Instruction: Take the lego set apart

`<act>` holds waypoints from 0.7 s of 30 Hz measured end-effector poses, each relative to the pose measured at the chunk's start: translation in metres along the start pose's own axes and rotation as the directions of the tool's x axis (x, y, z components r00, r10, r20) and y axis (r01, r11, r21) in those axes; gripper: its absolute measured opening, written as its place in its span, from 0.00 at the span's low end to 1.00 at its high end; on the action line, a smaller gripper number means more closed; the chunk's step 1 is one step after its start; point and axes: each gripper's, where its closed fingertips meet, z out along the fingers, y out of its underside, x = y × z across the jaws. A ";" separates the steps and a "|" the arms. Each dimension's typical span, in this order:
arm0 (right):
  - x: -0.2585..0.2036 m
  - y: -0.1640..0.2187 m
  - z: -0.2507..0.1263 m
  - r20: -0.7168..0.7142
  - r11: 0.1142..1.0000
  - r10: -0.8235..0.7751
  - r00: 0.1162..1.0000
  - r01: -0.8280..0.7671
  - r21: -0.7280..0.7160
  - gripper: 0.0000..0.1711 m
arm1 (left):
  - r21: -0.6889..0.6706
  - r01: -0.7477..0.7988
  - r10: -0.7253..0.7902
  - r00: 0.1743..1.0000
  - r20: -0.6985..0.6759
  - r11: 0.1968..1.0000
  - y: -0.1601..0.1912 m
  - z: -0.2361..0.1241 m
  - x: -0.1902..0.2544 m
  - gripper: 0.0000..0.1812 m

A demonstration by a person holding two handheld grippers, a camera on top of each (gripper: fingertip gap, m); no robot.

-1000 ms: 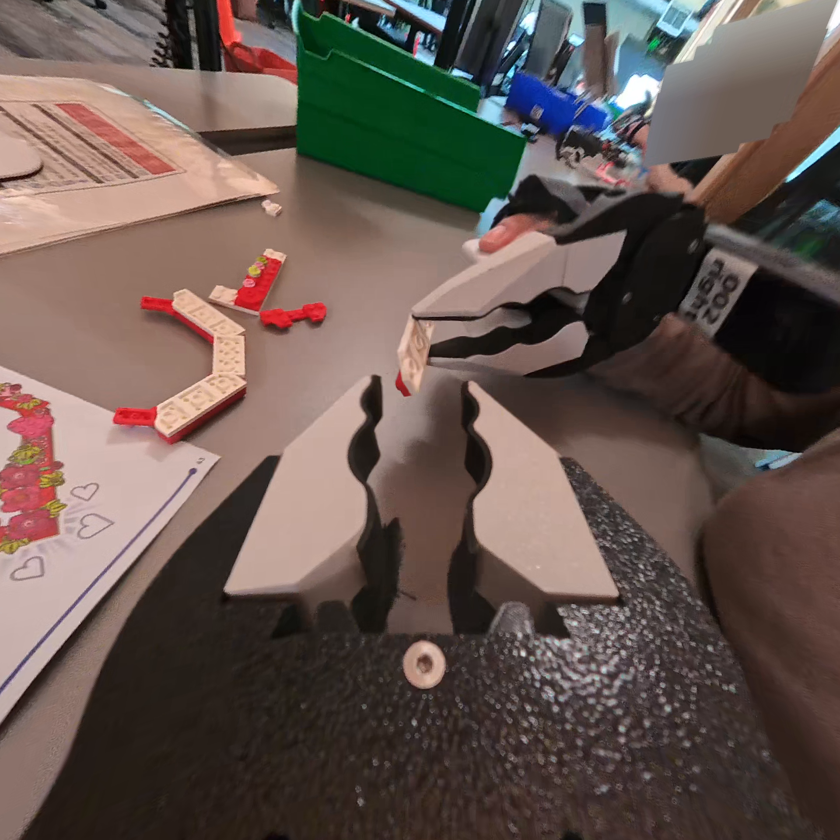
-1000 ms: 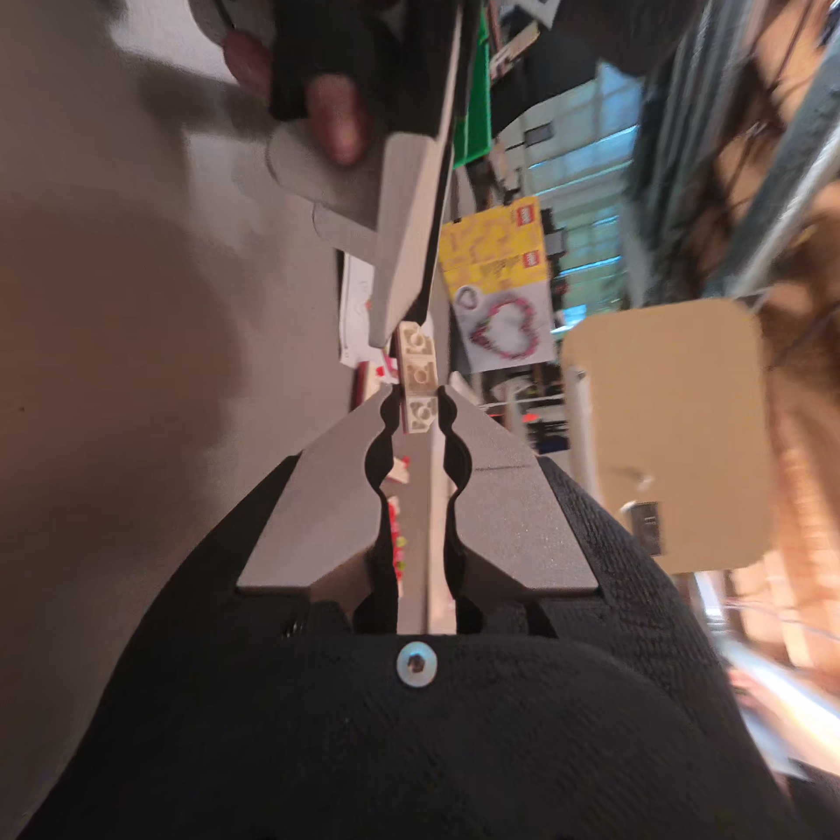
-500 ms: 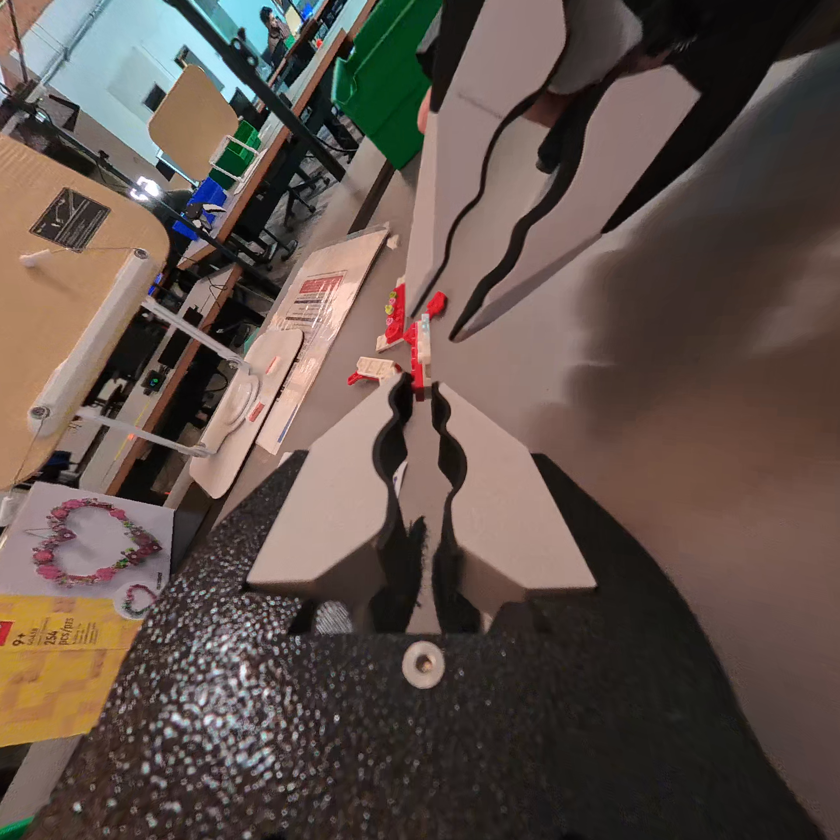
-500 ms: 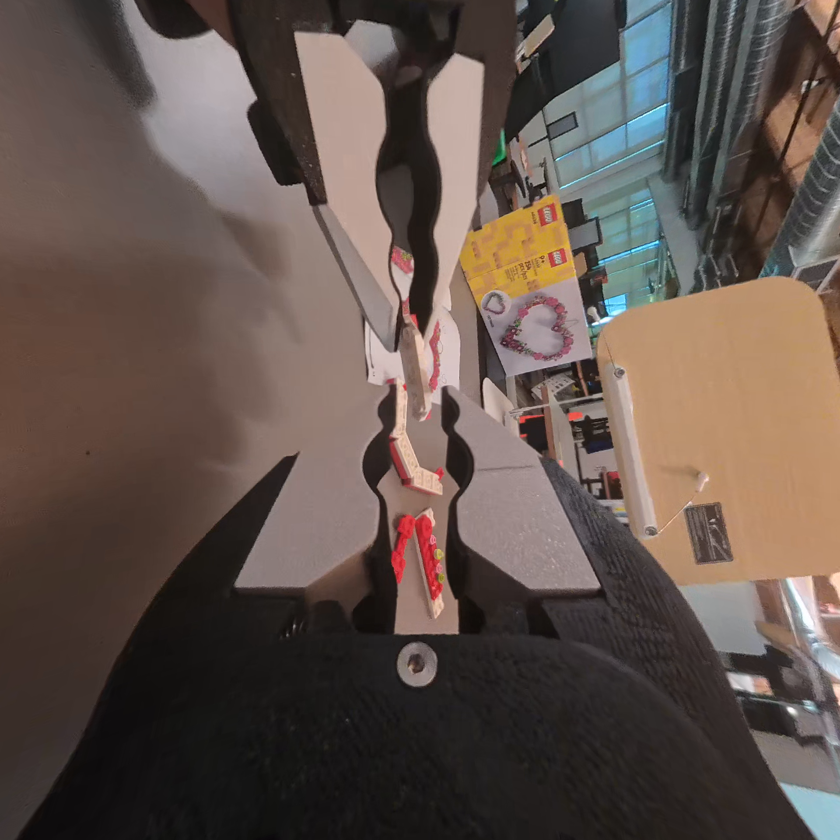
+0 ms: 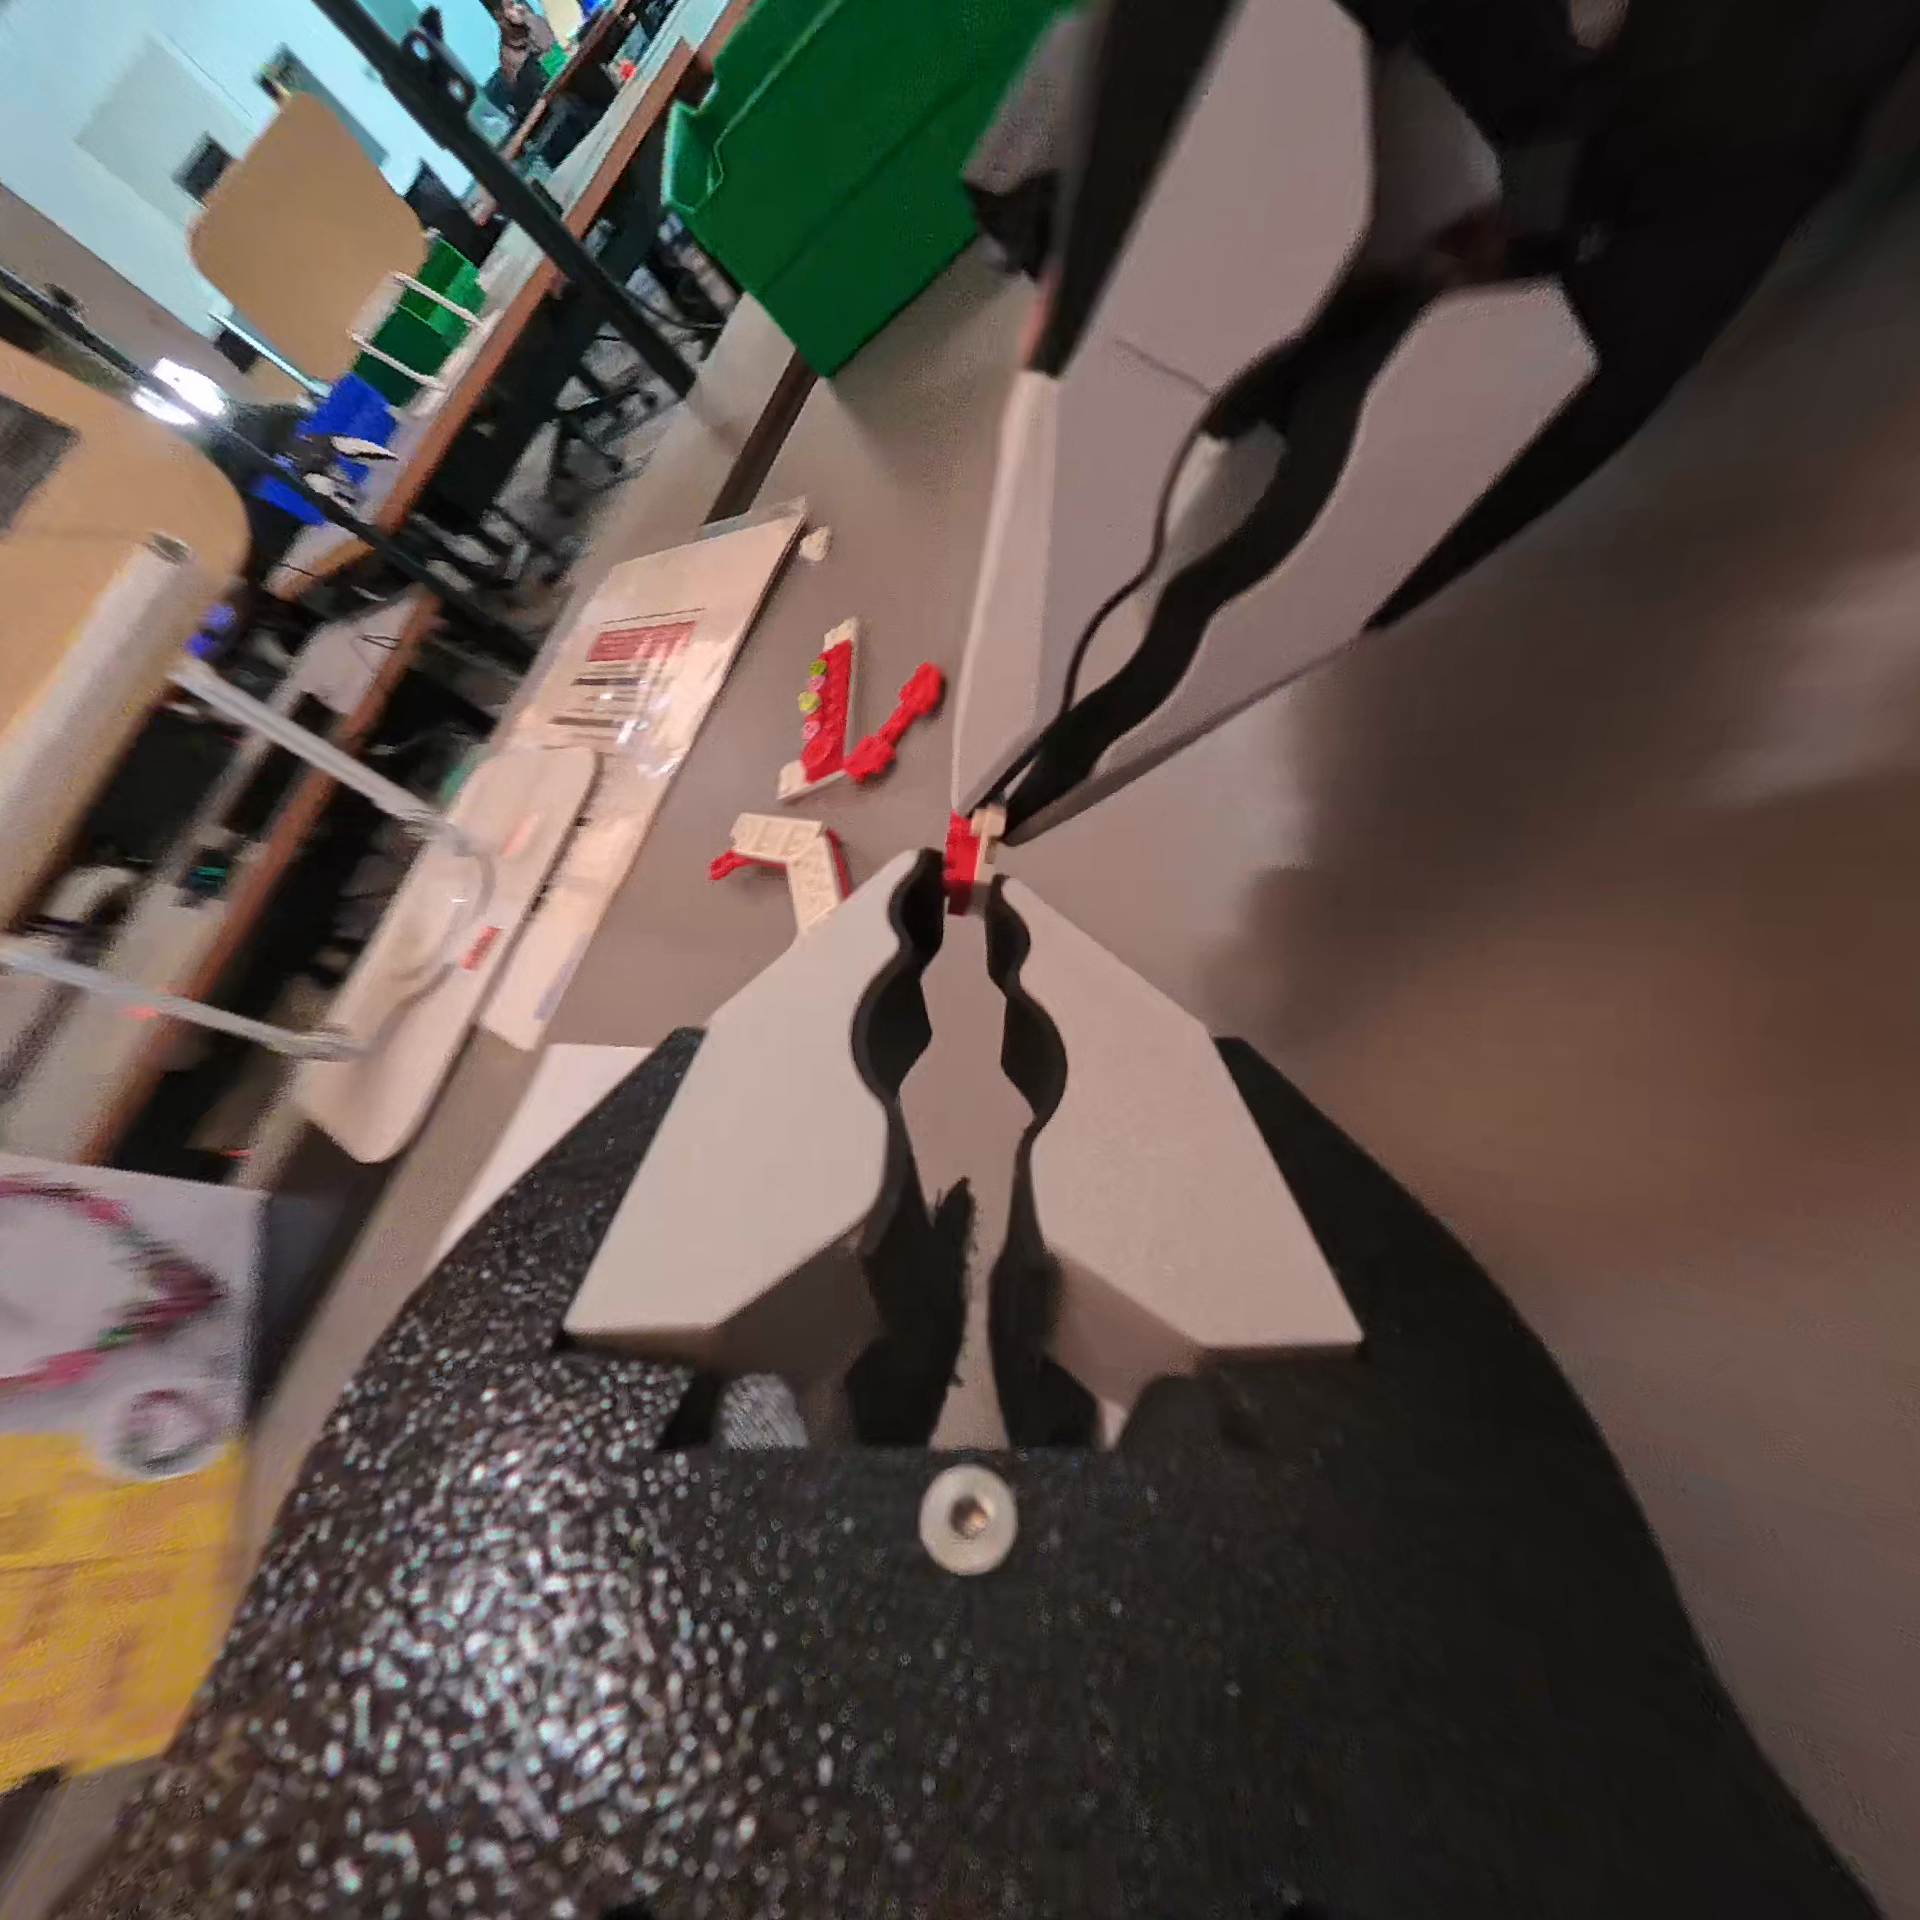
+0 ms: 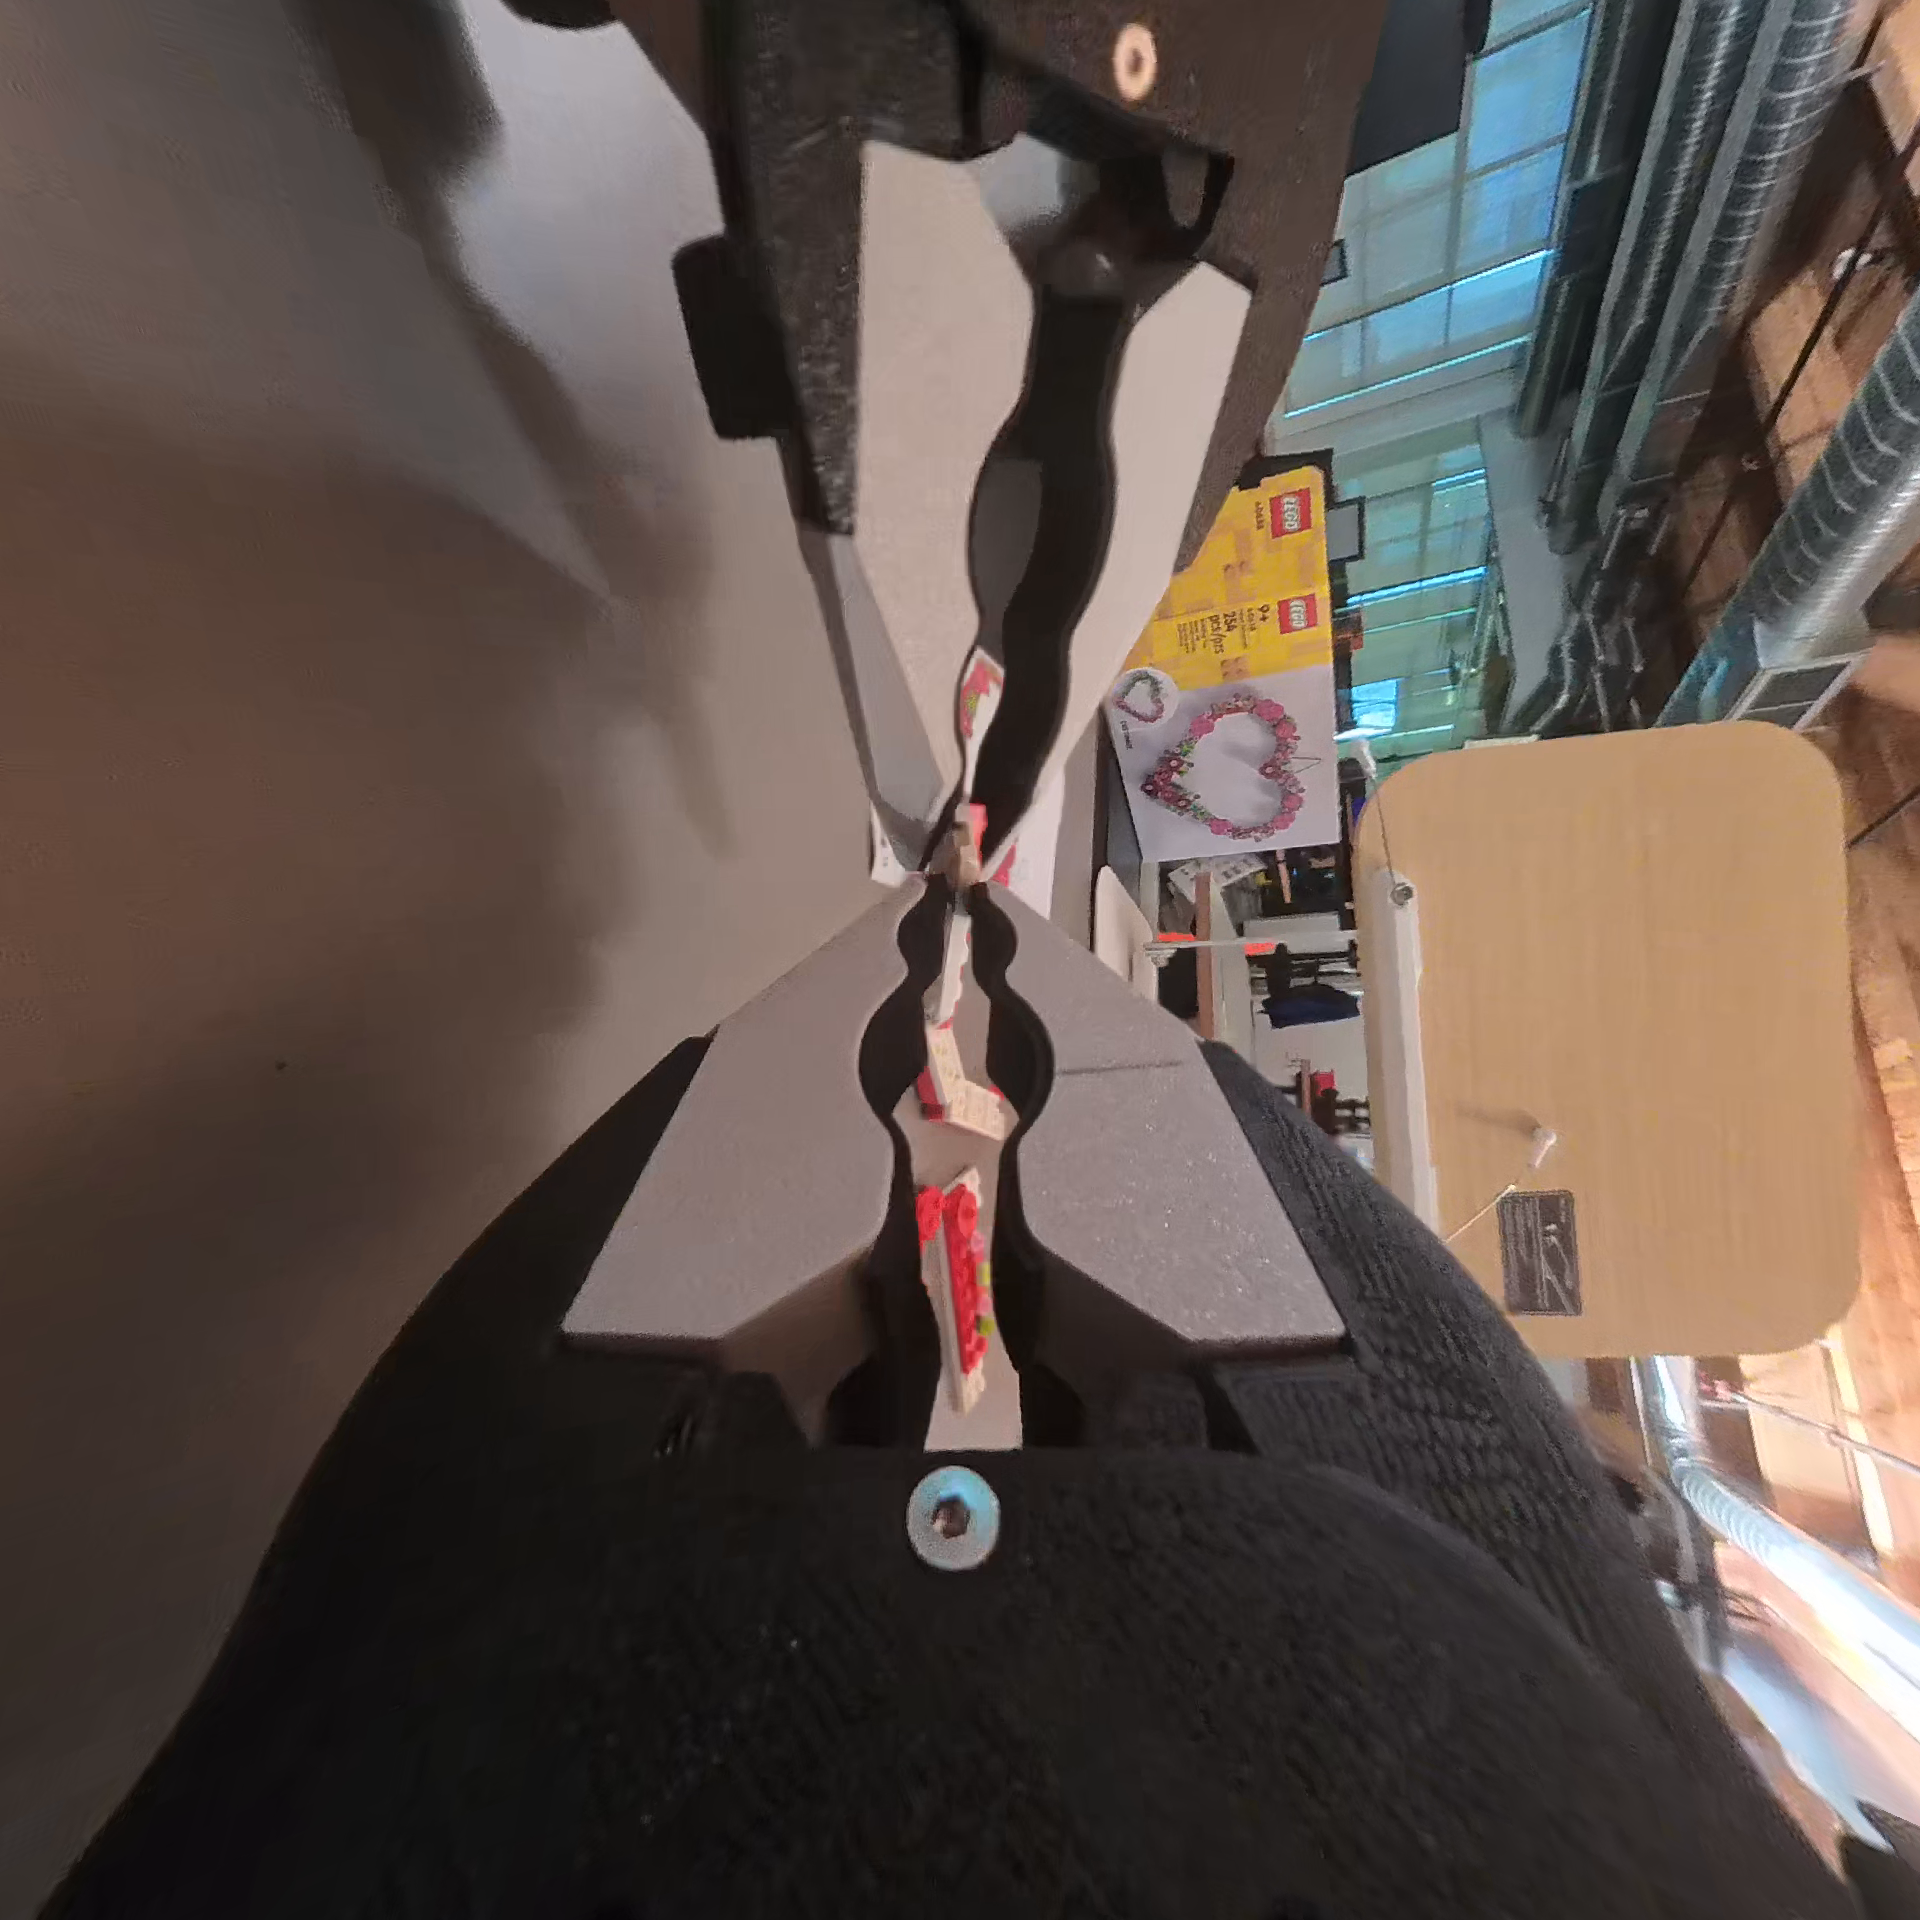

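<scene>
A small red-and-white lego piece [image 5: 966,857] is held in the air between both grippers, which meet tip to tip above the grey table [image 5: 1455,935]. My left gripper [image 5: 961,883] is shut on its red end. My right gripper [image 5: 992,821] comes in from the upper right and is shut on its white end. In the right wrist view the piece [image 6: 964,847] sits between my right gripper [image 6: 951,899] and the left gripper [image 6: 956,831] above it. Most of the piece is hidden by the fingertips.
On the table lie a red-and-white flower strip [image 5: 831,707], a red connector [image 5: 899,717] and a white curved section [image 5: 795,862]. A green bin [image 5: 831,177] stands at the back, with a laminated sheet [image 5: 644,665] and the set's box [image 6: 1236,665] to the side. Less than 4 cm separates the two grippers' tips.
A second ago the right gripper alone held the piece and the left was open. The left has closed on it, the right has regripped it, and both now pinch it tip to tip.
</scene>
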 end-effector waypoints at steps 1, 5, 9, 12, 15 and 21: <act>0.001 -0.002 -0.002 -0.023 1.000 -0.031 0.999 0.031 0.004 0.01 | 0.028 0.080 -0.079 0.996 -0.043 0.996 -0.003 -0.002 0.001 0.03; -0.003 -0.008 -0.008 -0.097 0.974 -0.225 0.969 0.225 -0.016 0.01 | 0.057 0.431 -0.395 0.867 -0.304 0.901 -0.009 -0.008 0.011 0.03; -0.013 -0.007 -0.008 -0.080 0.954 -0.300 0.951 0.298 -0.033 0.00 | -0.038 0.582 -0.531 0.712 -0.459 0.813 -0.003 -0.009 0.021 0.02; -0.018 -0.001 -0.006 -0.067 0.934 -0.356 0.932 0.352 -0.063 0.00 | -0.100 0.675 -0.601 0.568 -0.561 0.731 -0.005 -0.017 0.023 0.06; -0.027 0.004 -0.002 -0.038 0.894 -0.443 0.896 0.439 -0.086 0.00 | -0.088 0.735 -0.653 0.532 -0.539 0.672 -0.004 -0.016 0.011 0.10; -0.039 0.006 0.003 0.011 0.882 -0.466 0.885 0.465 -0.078 0.00 | -0.220 0.670 -0.684 0.577 -0.446 0.709 0.017 -0.004 0.025 0.10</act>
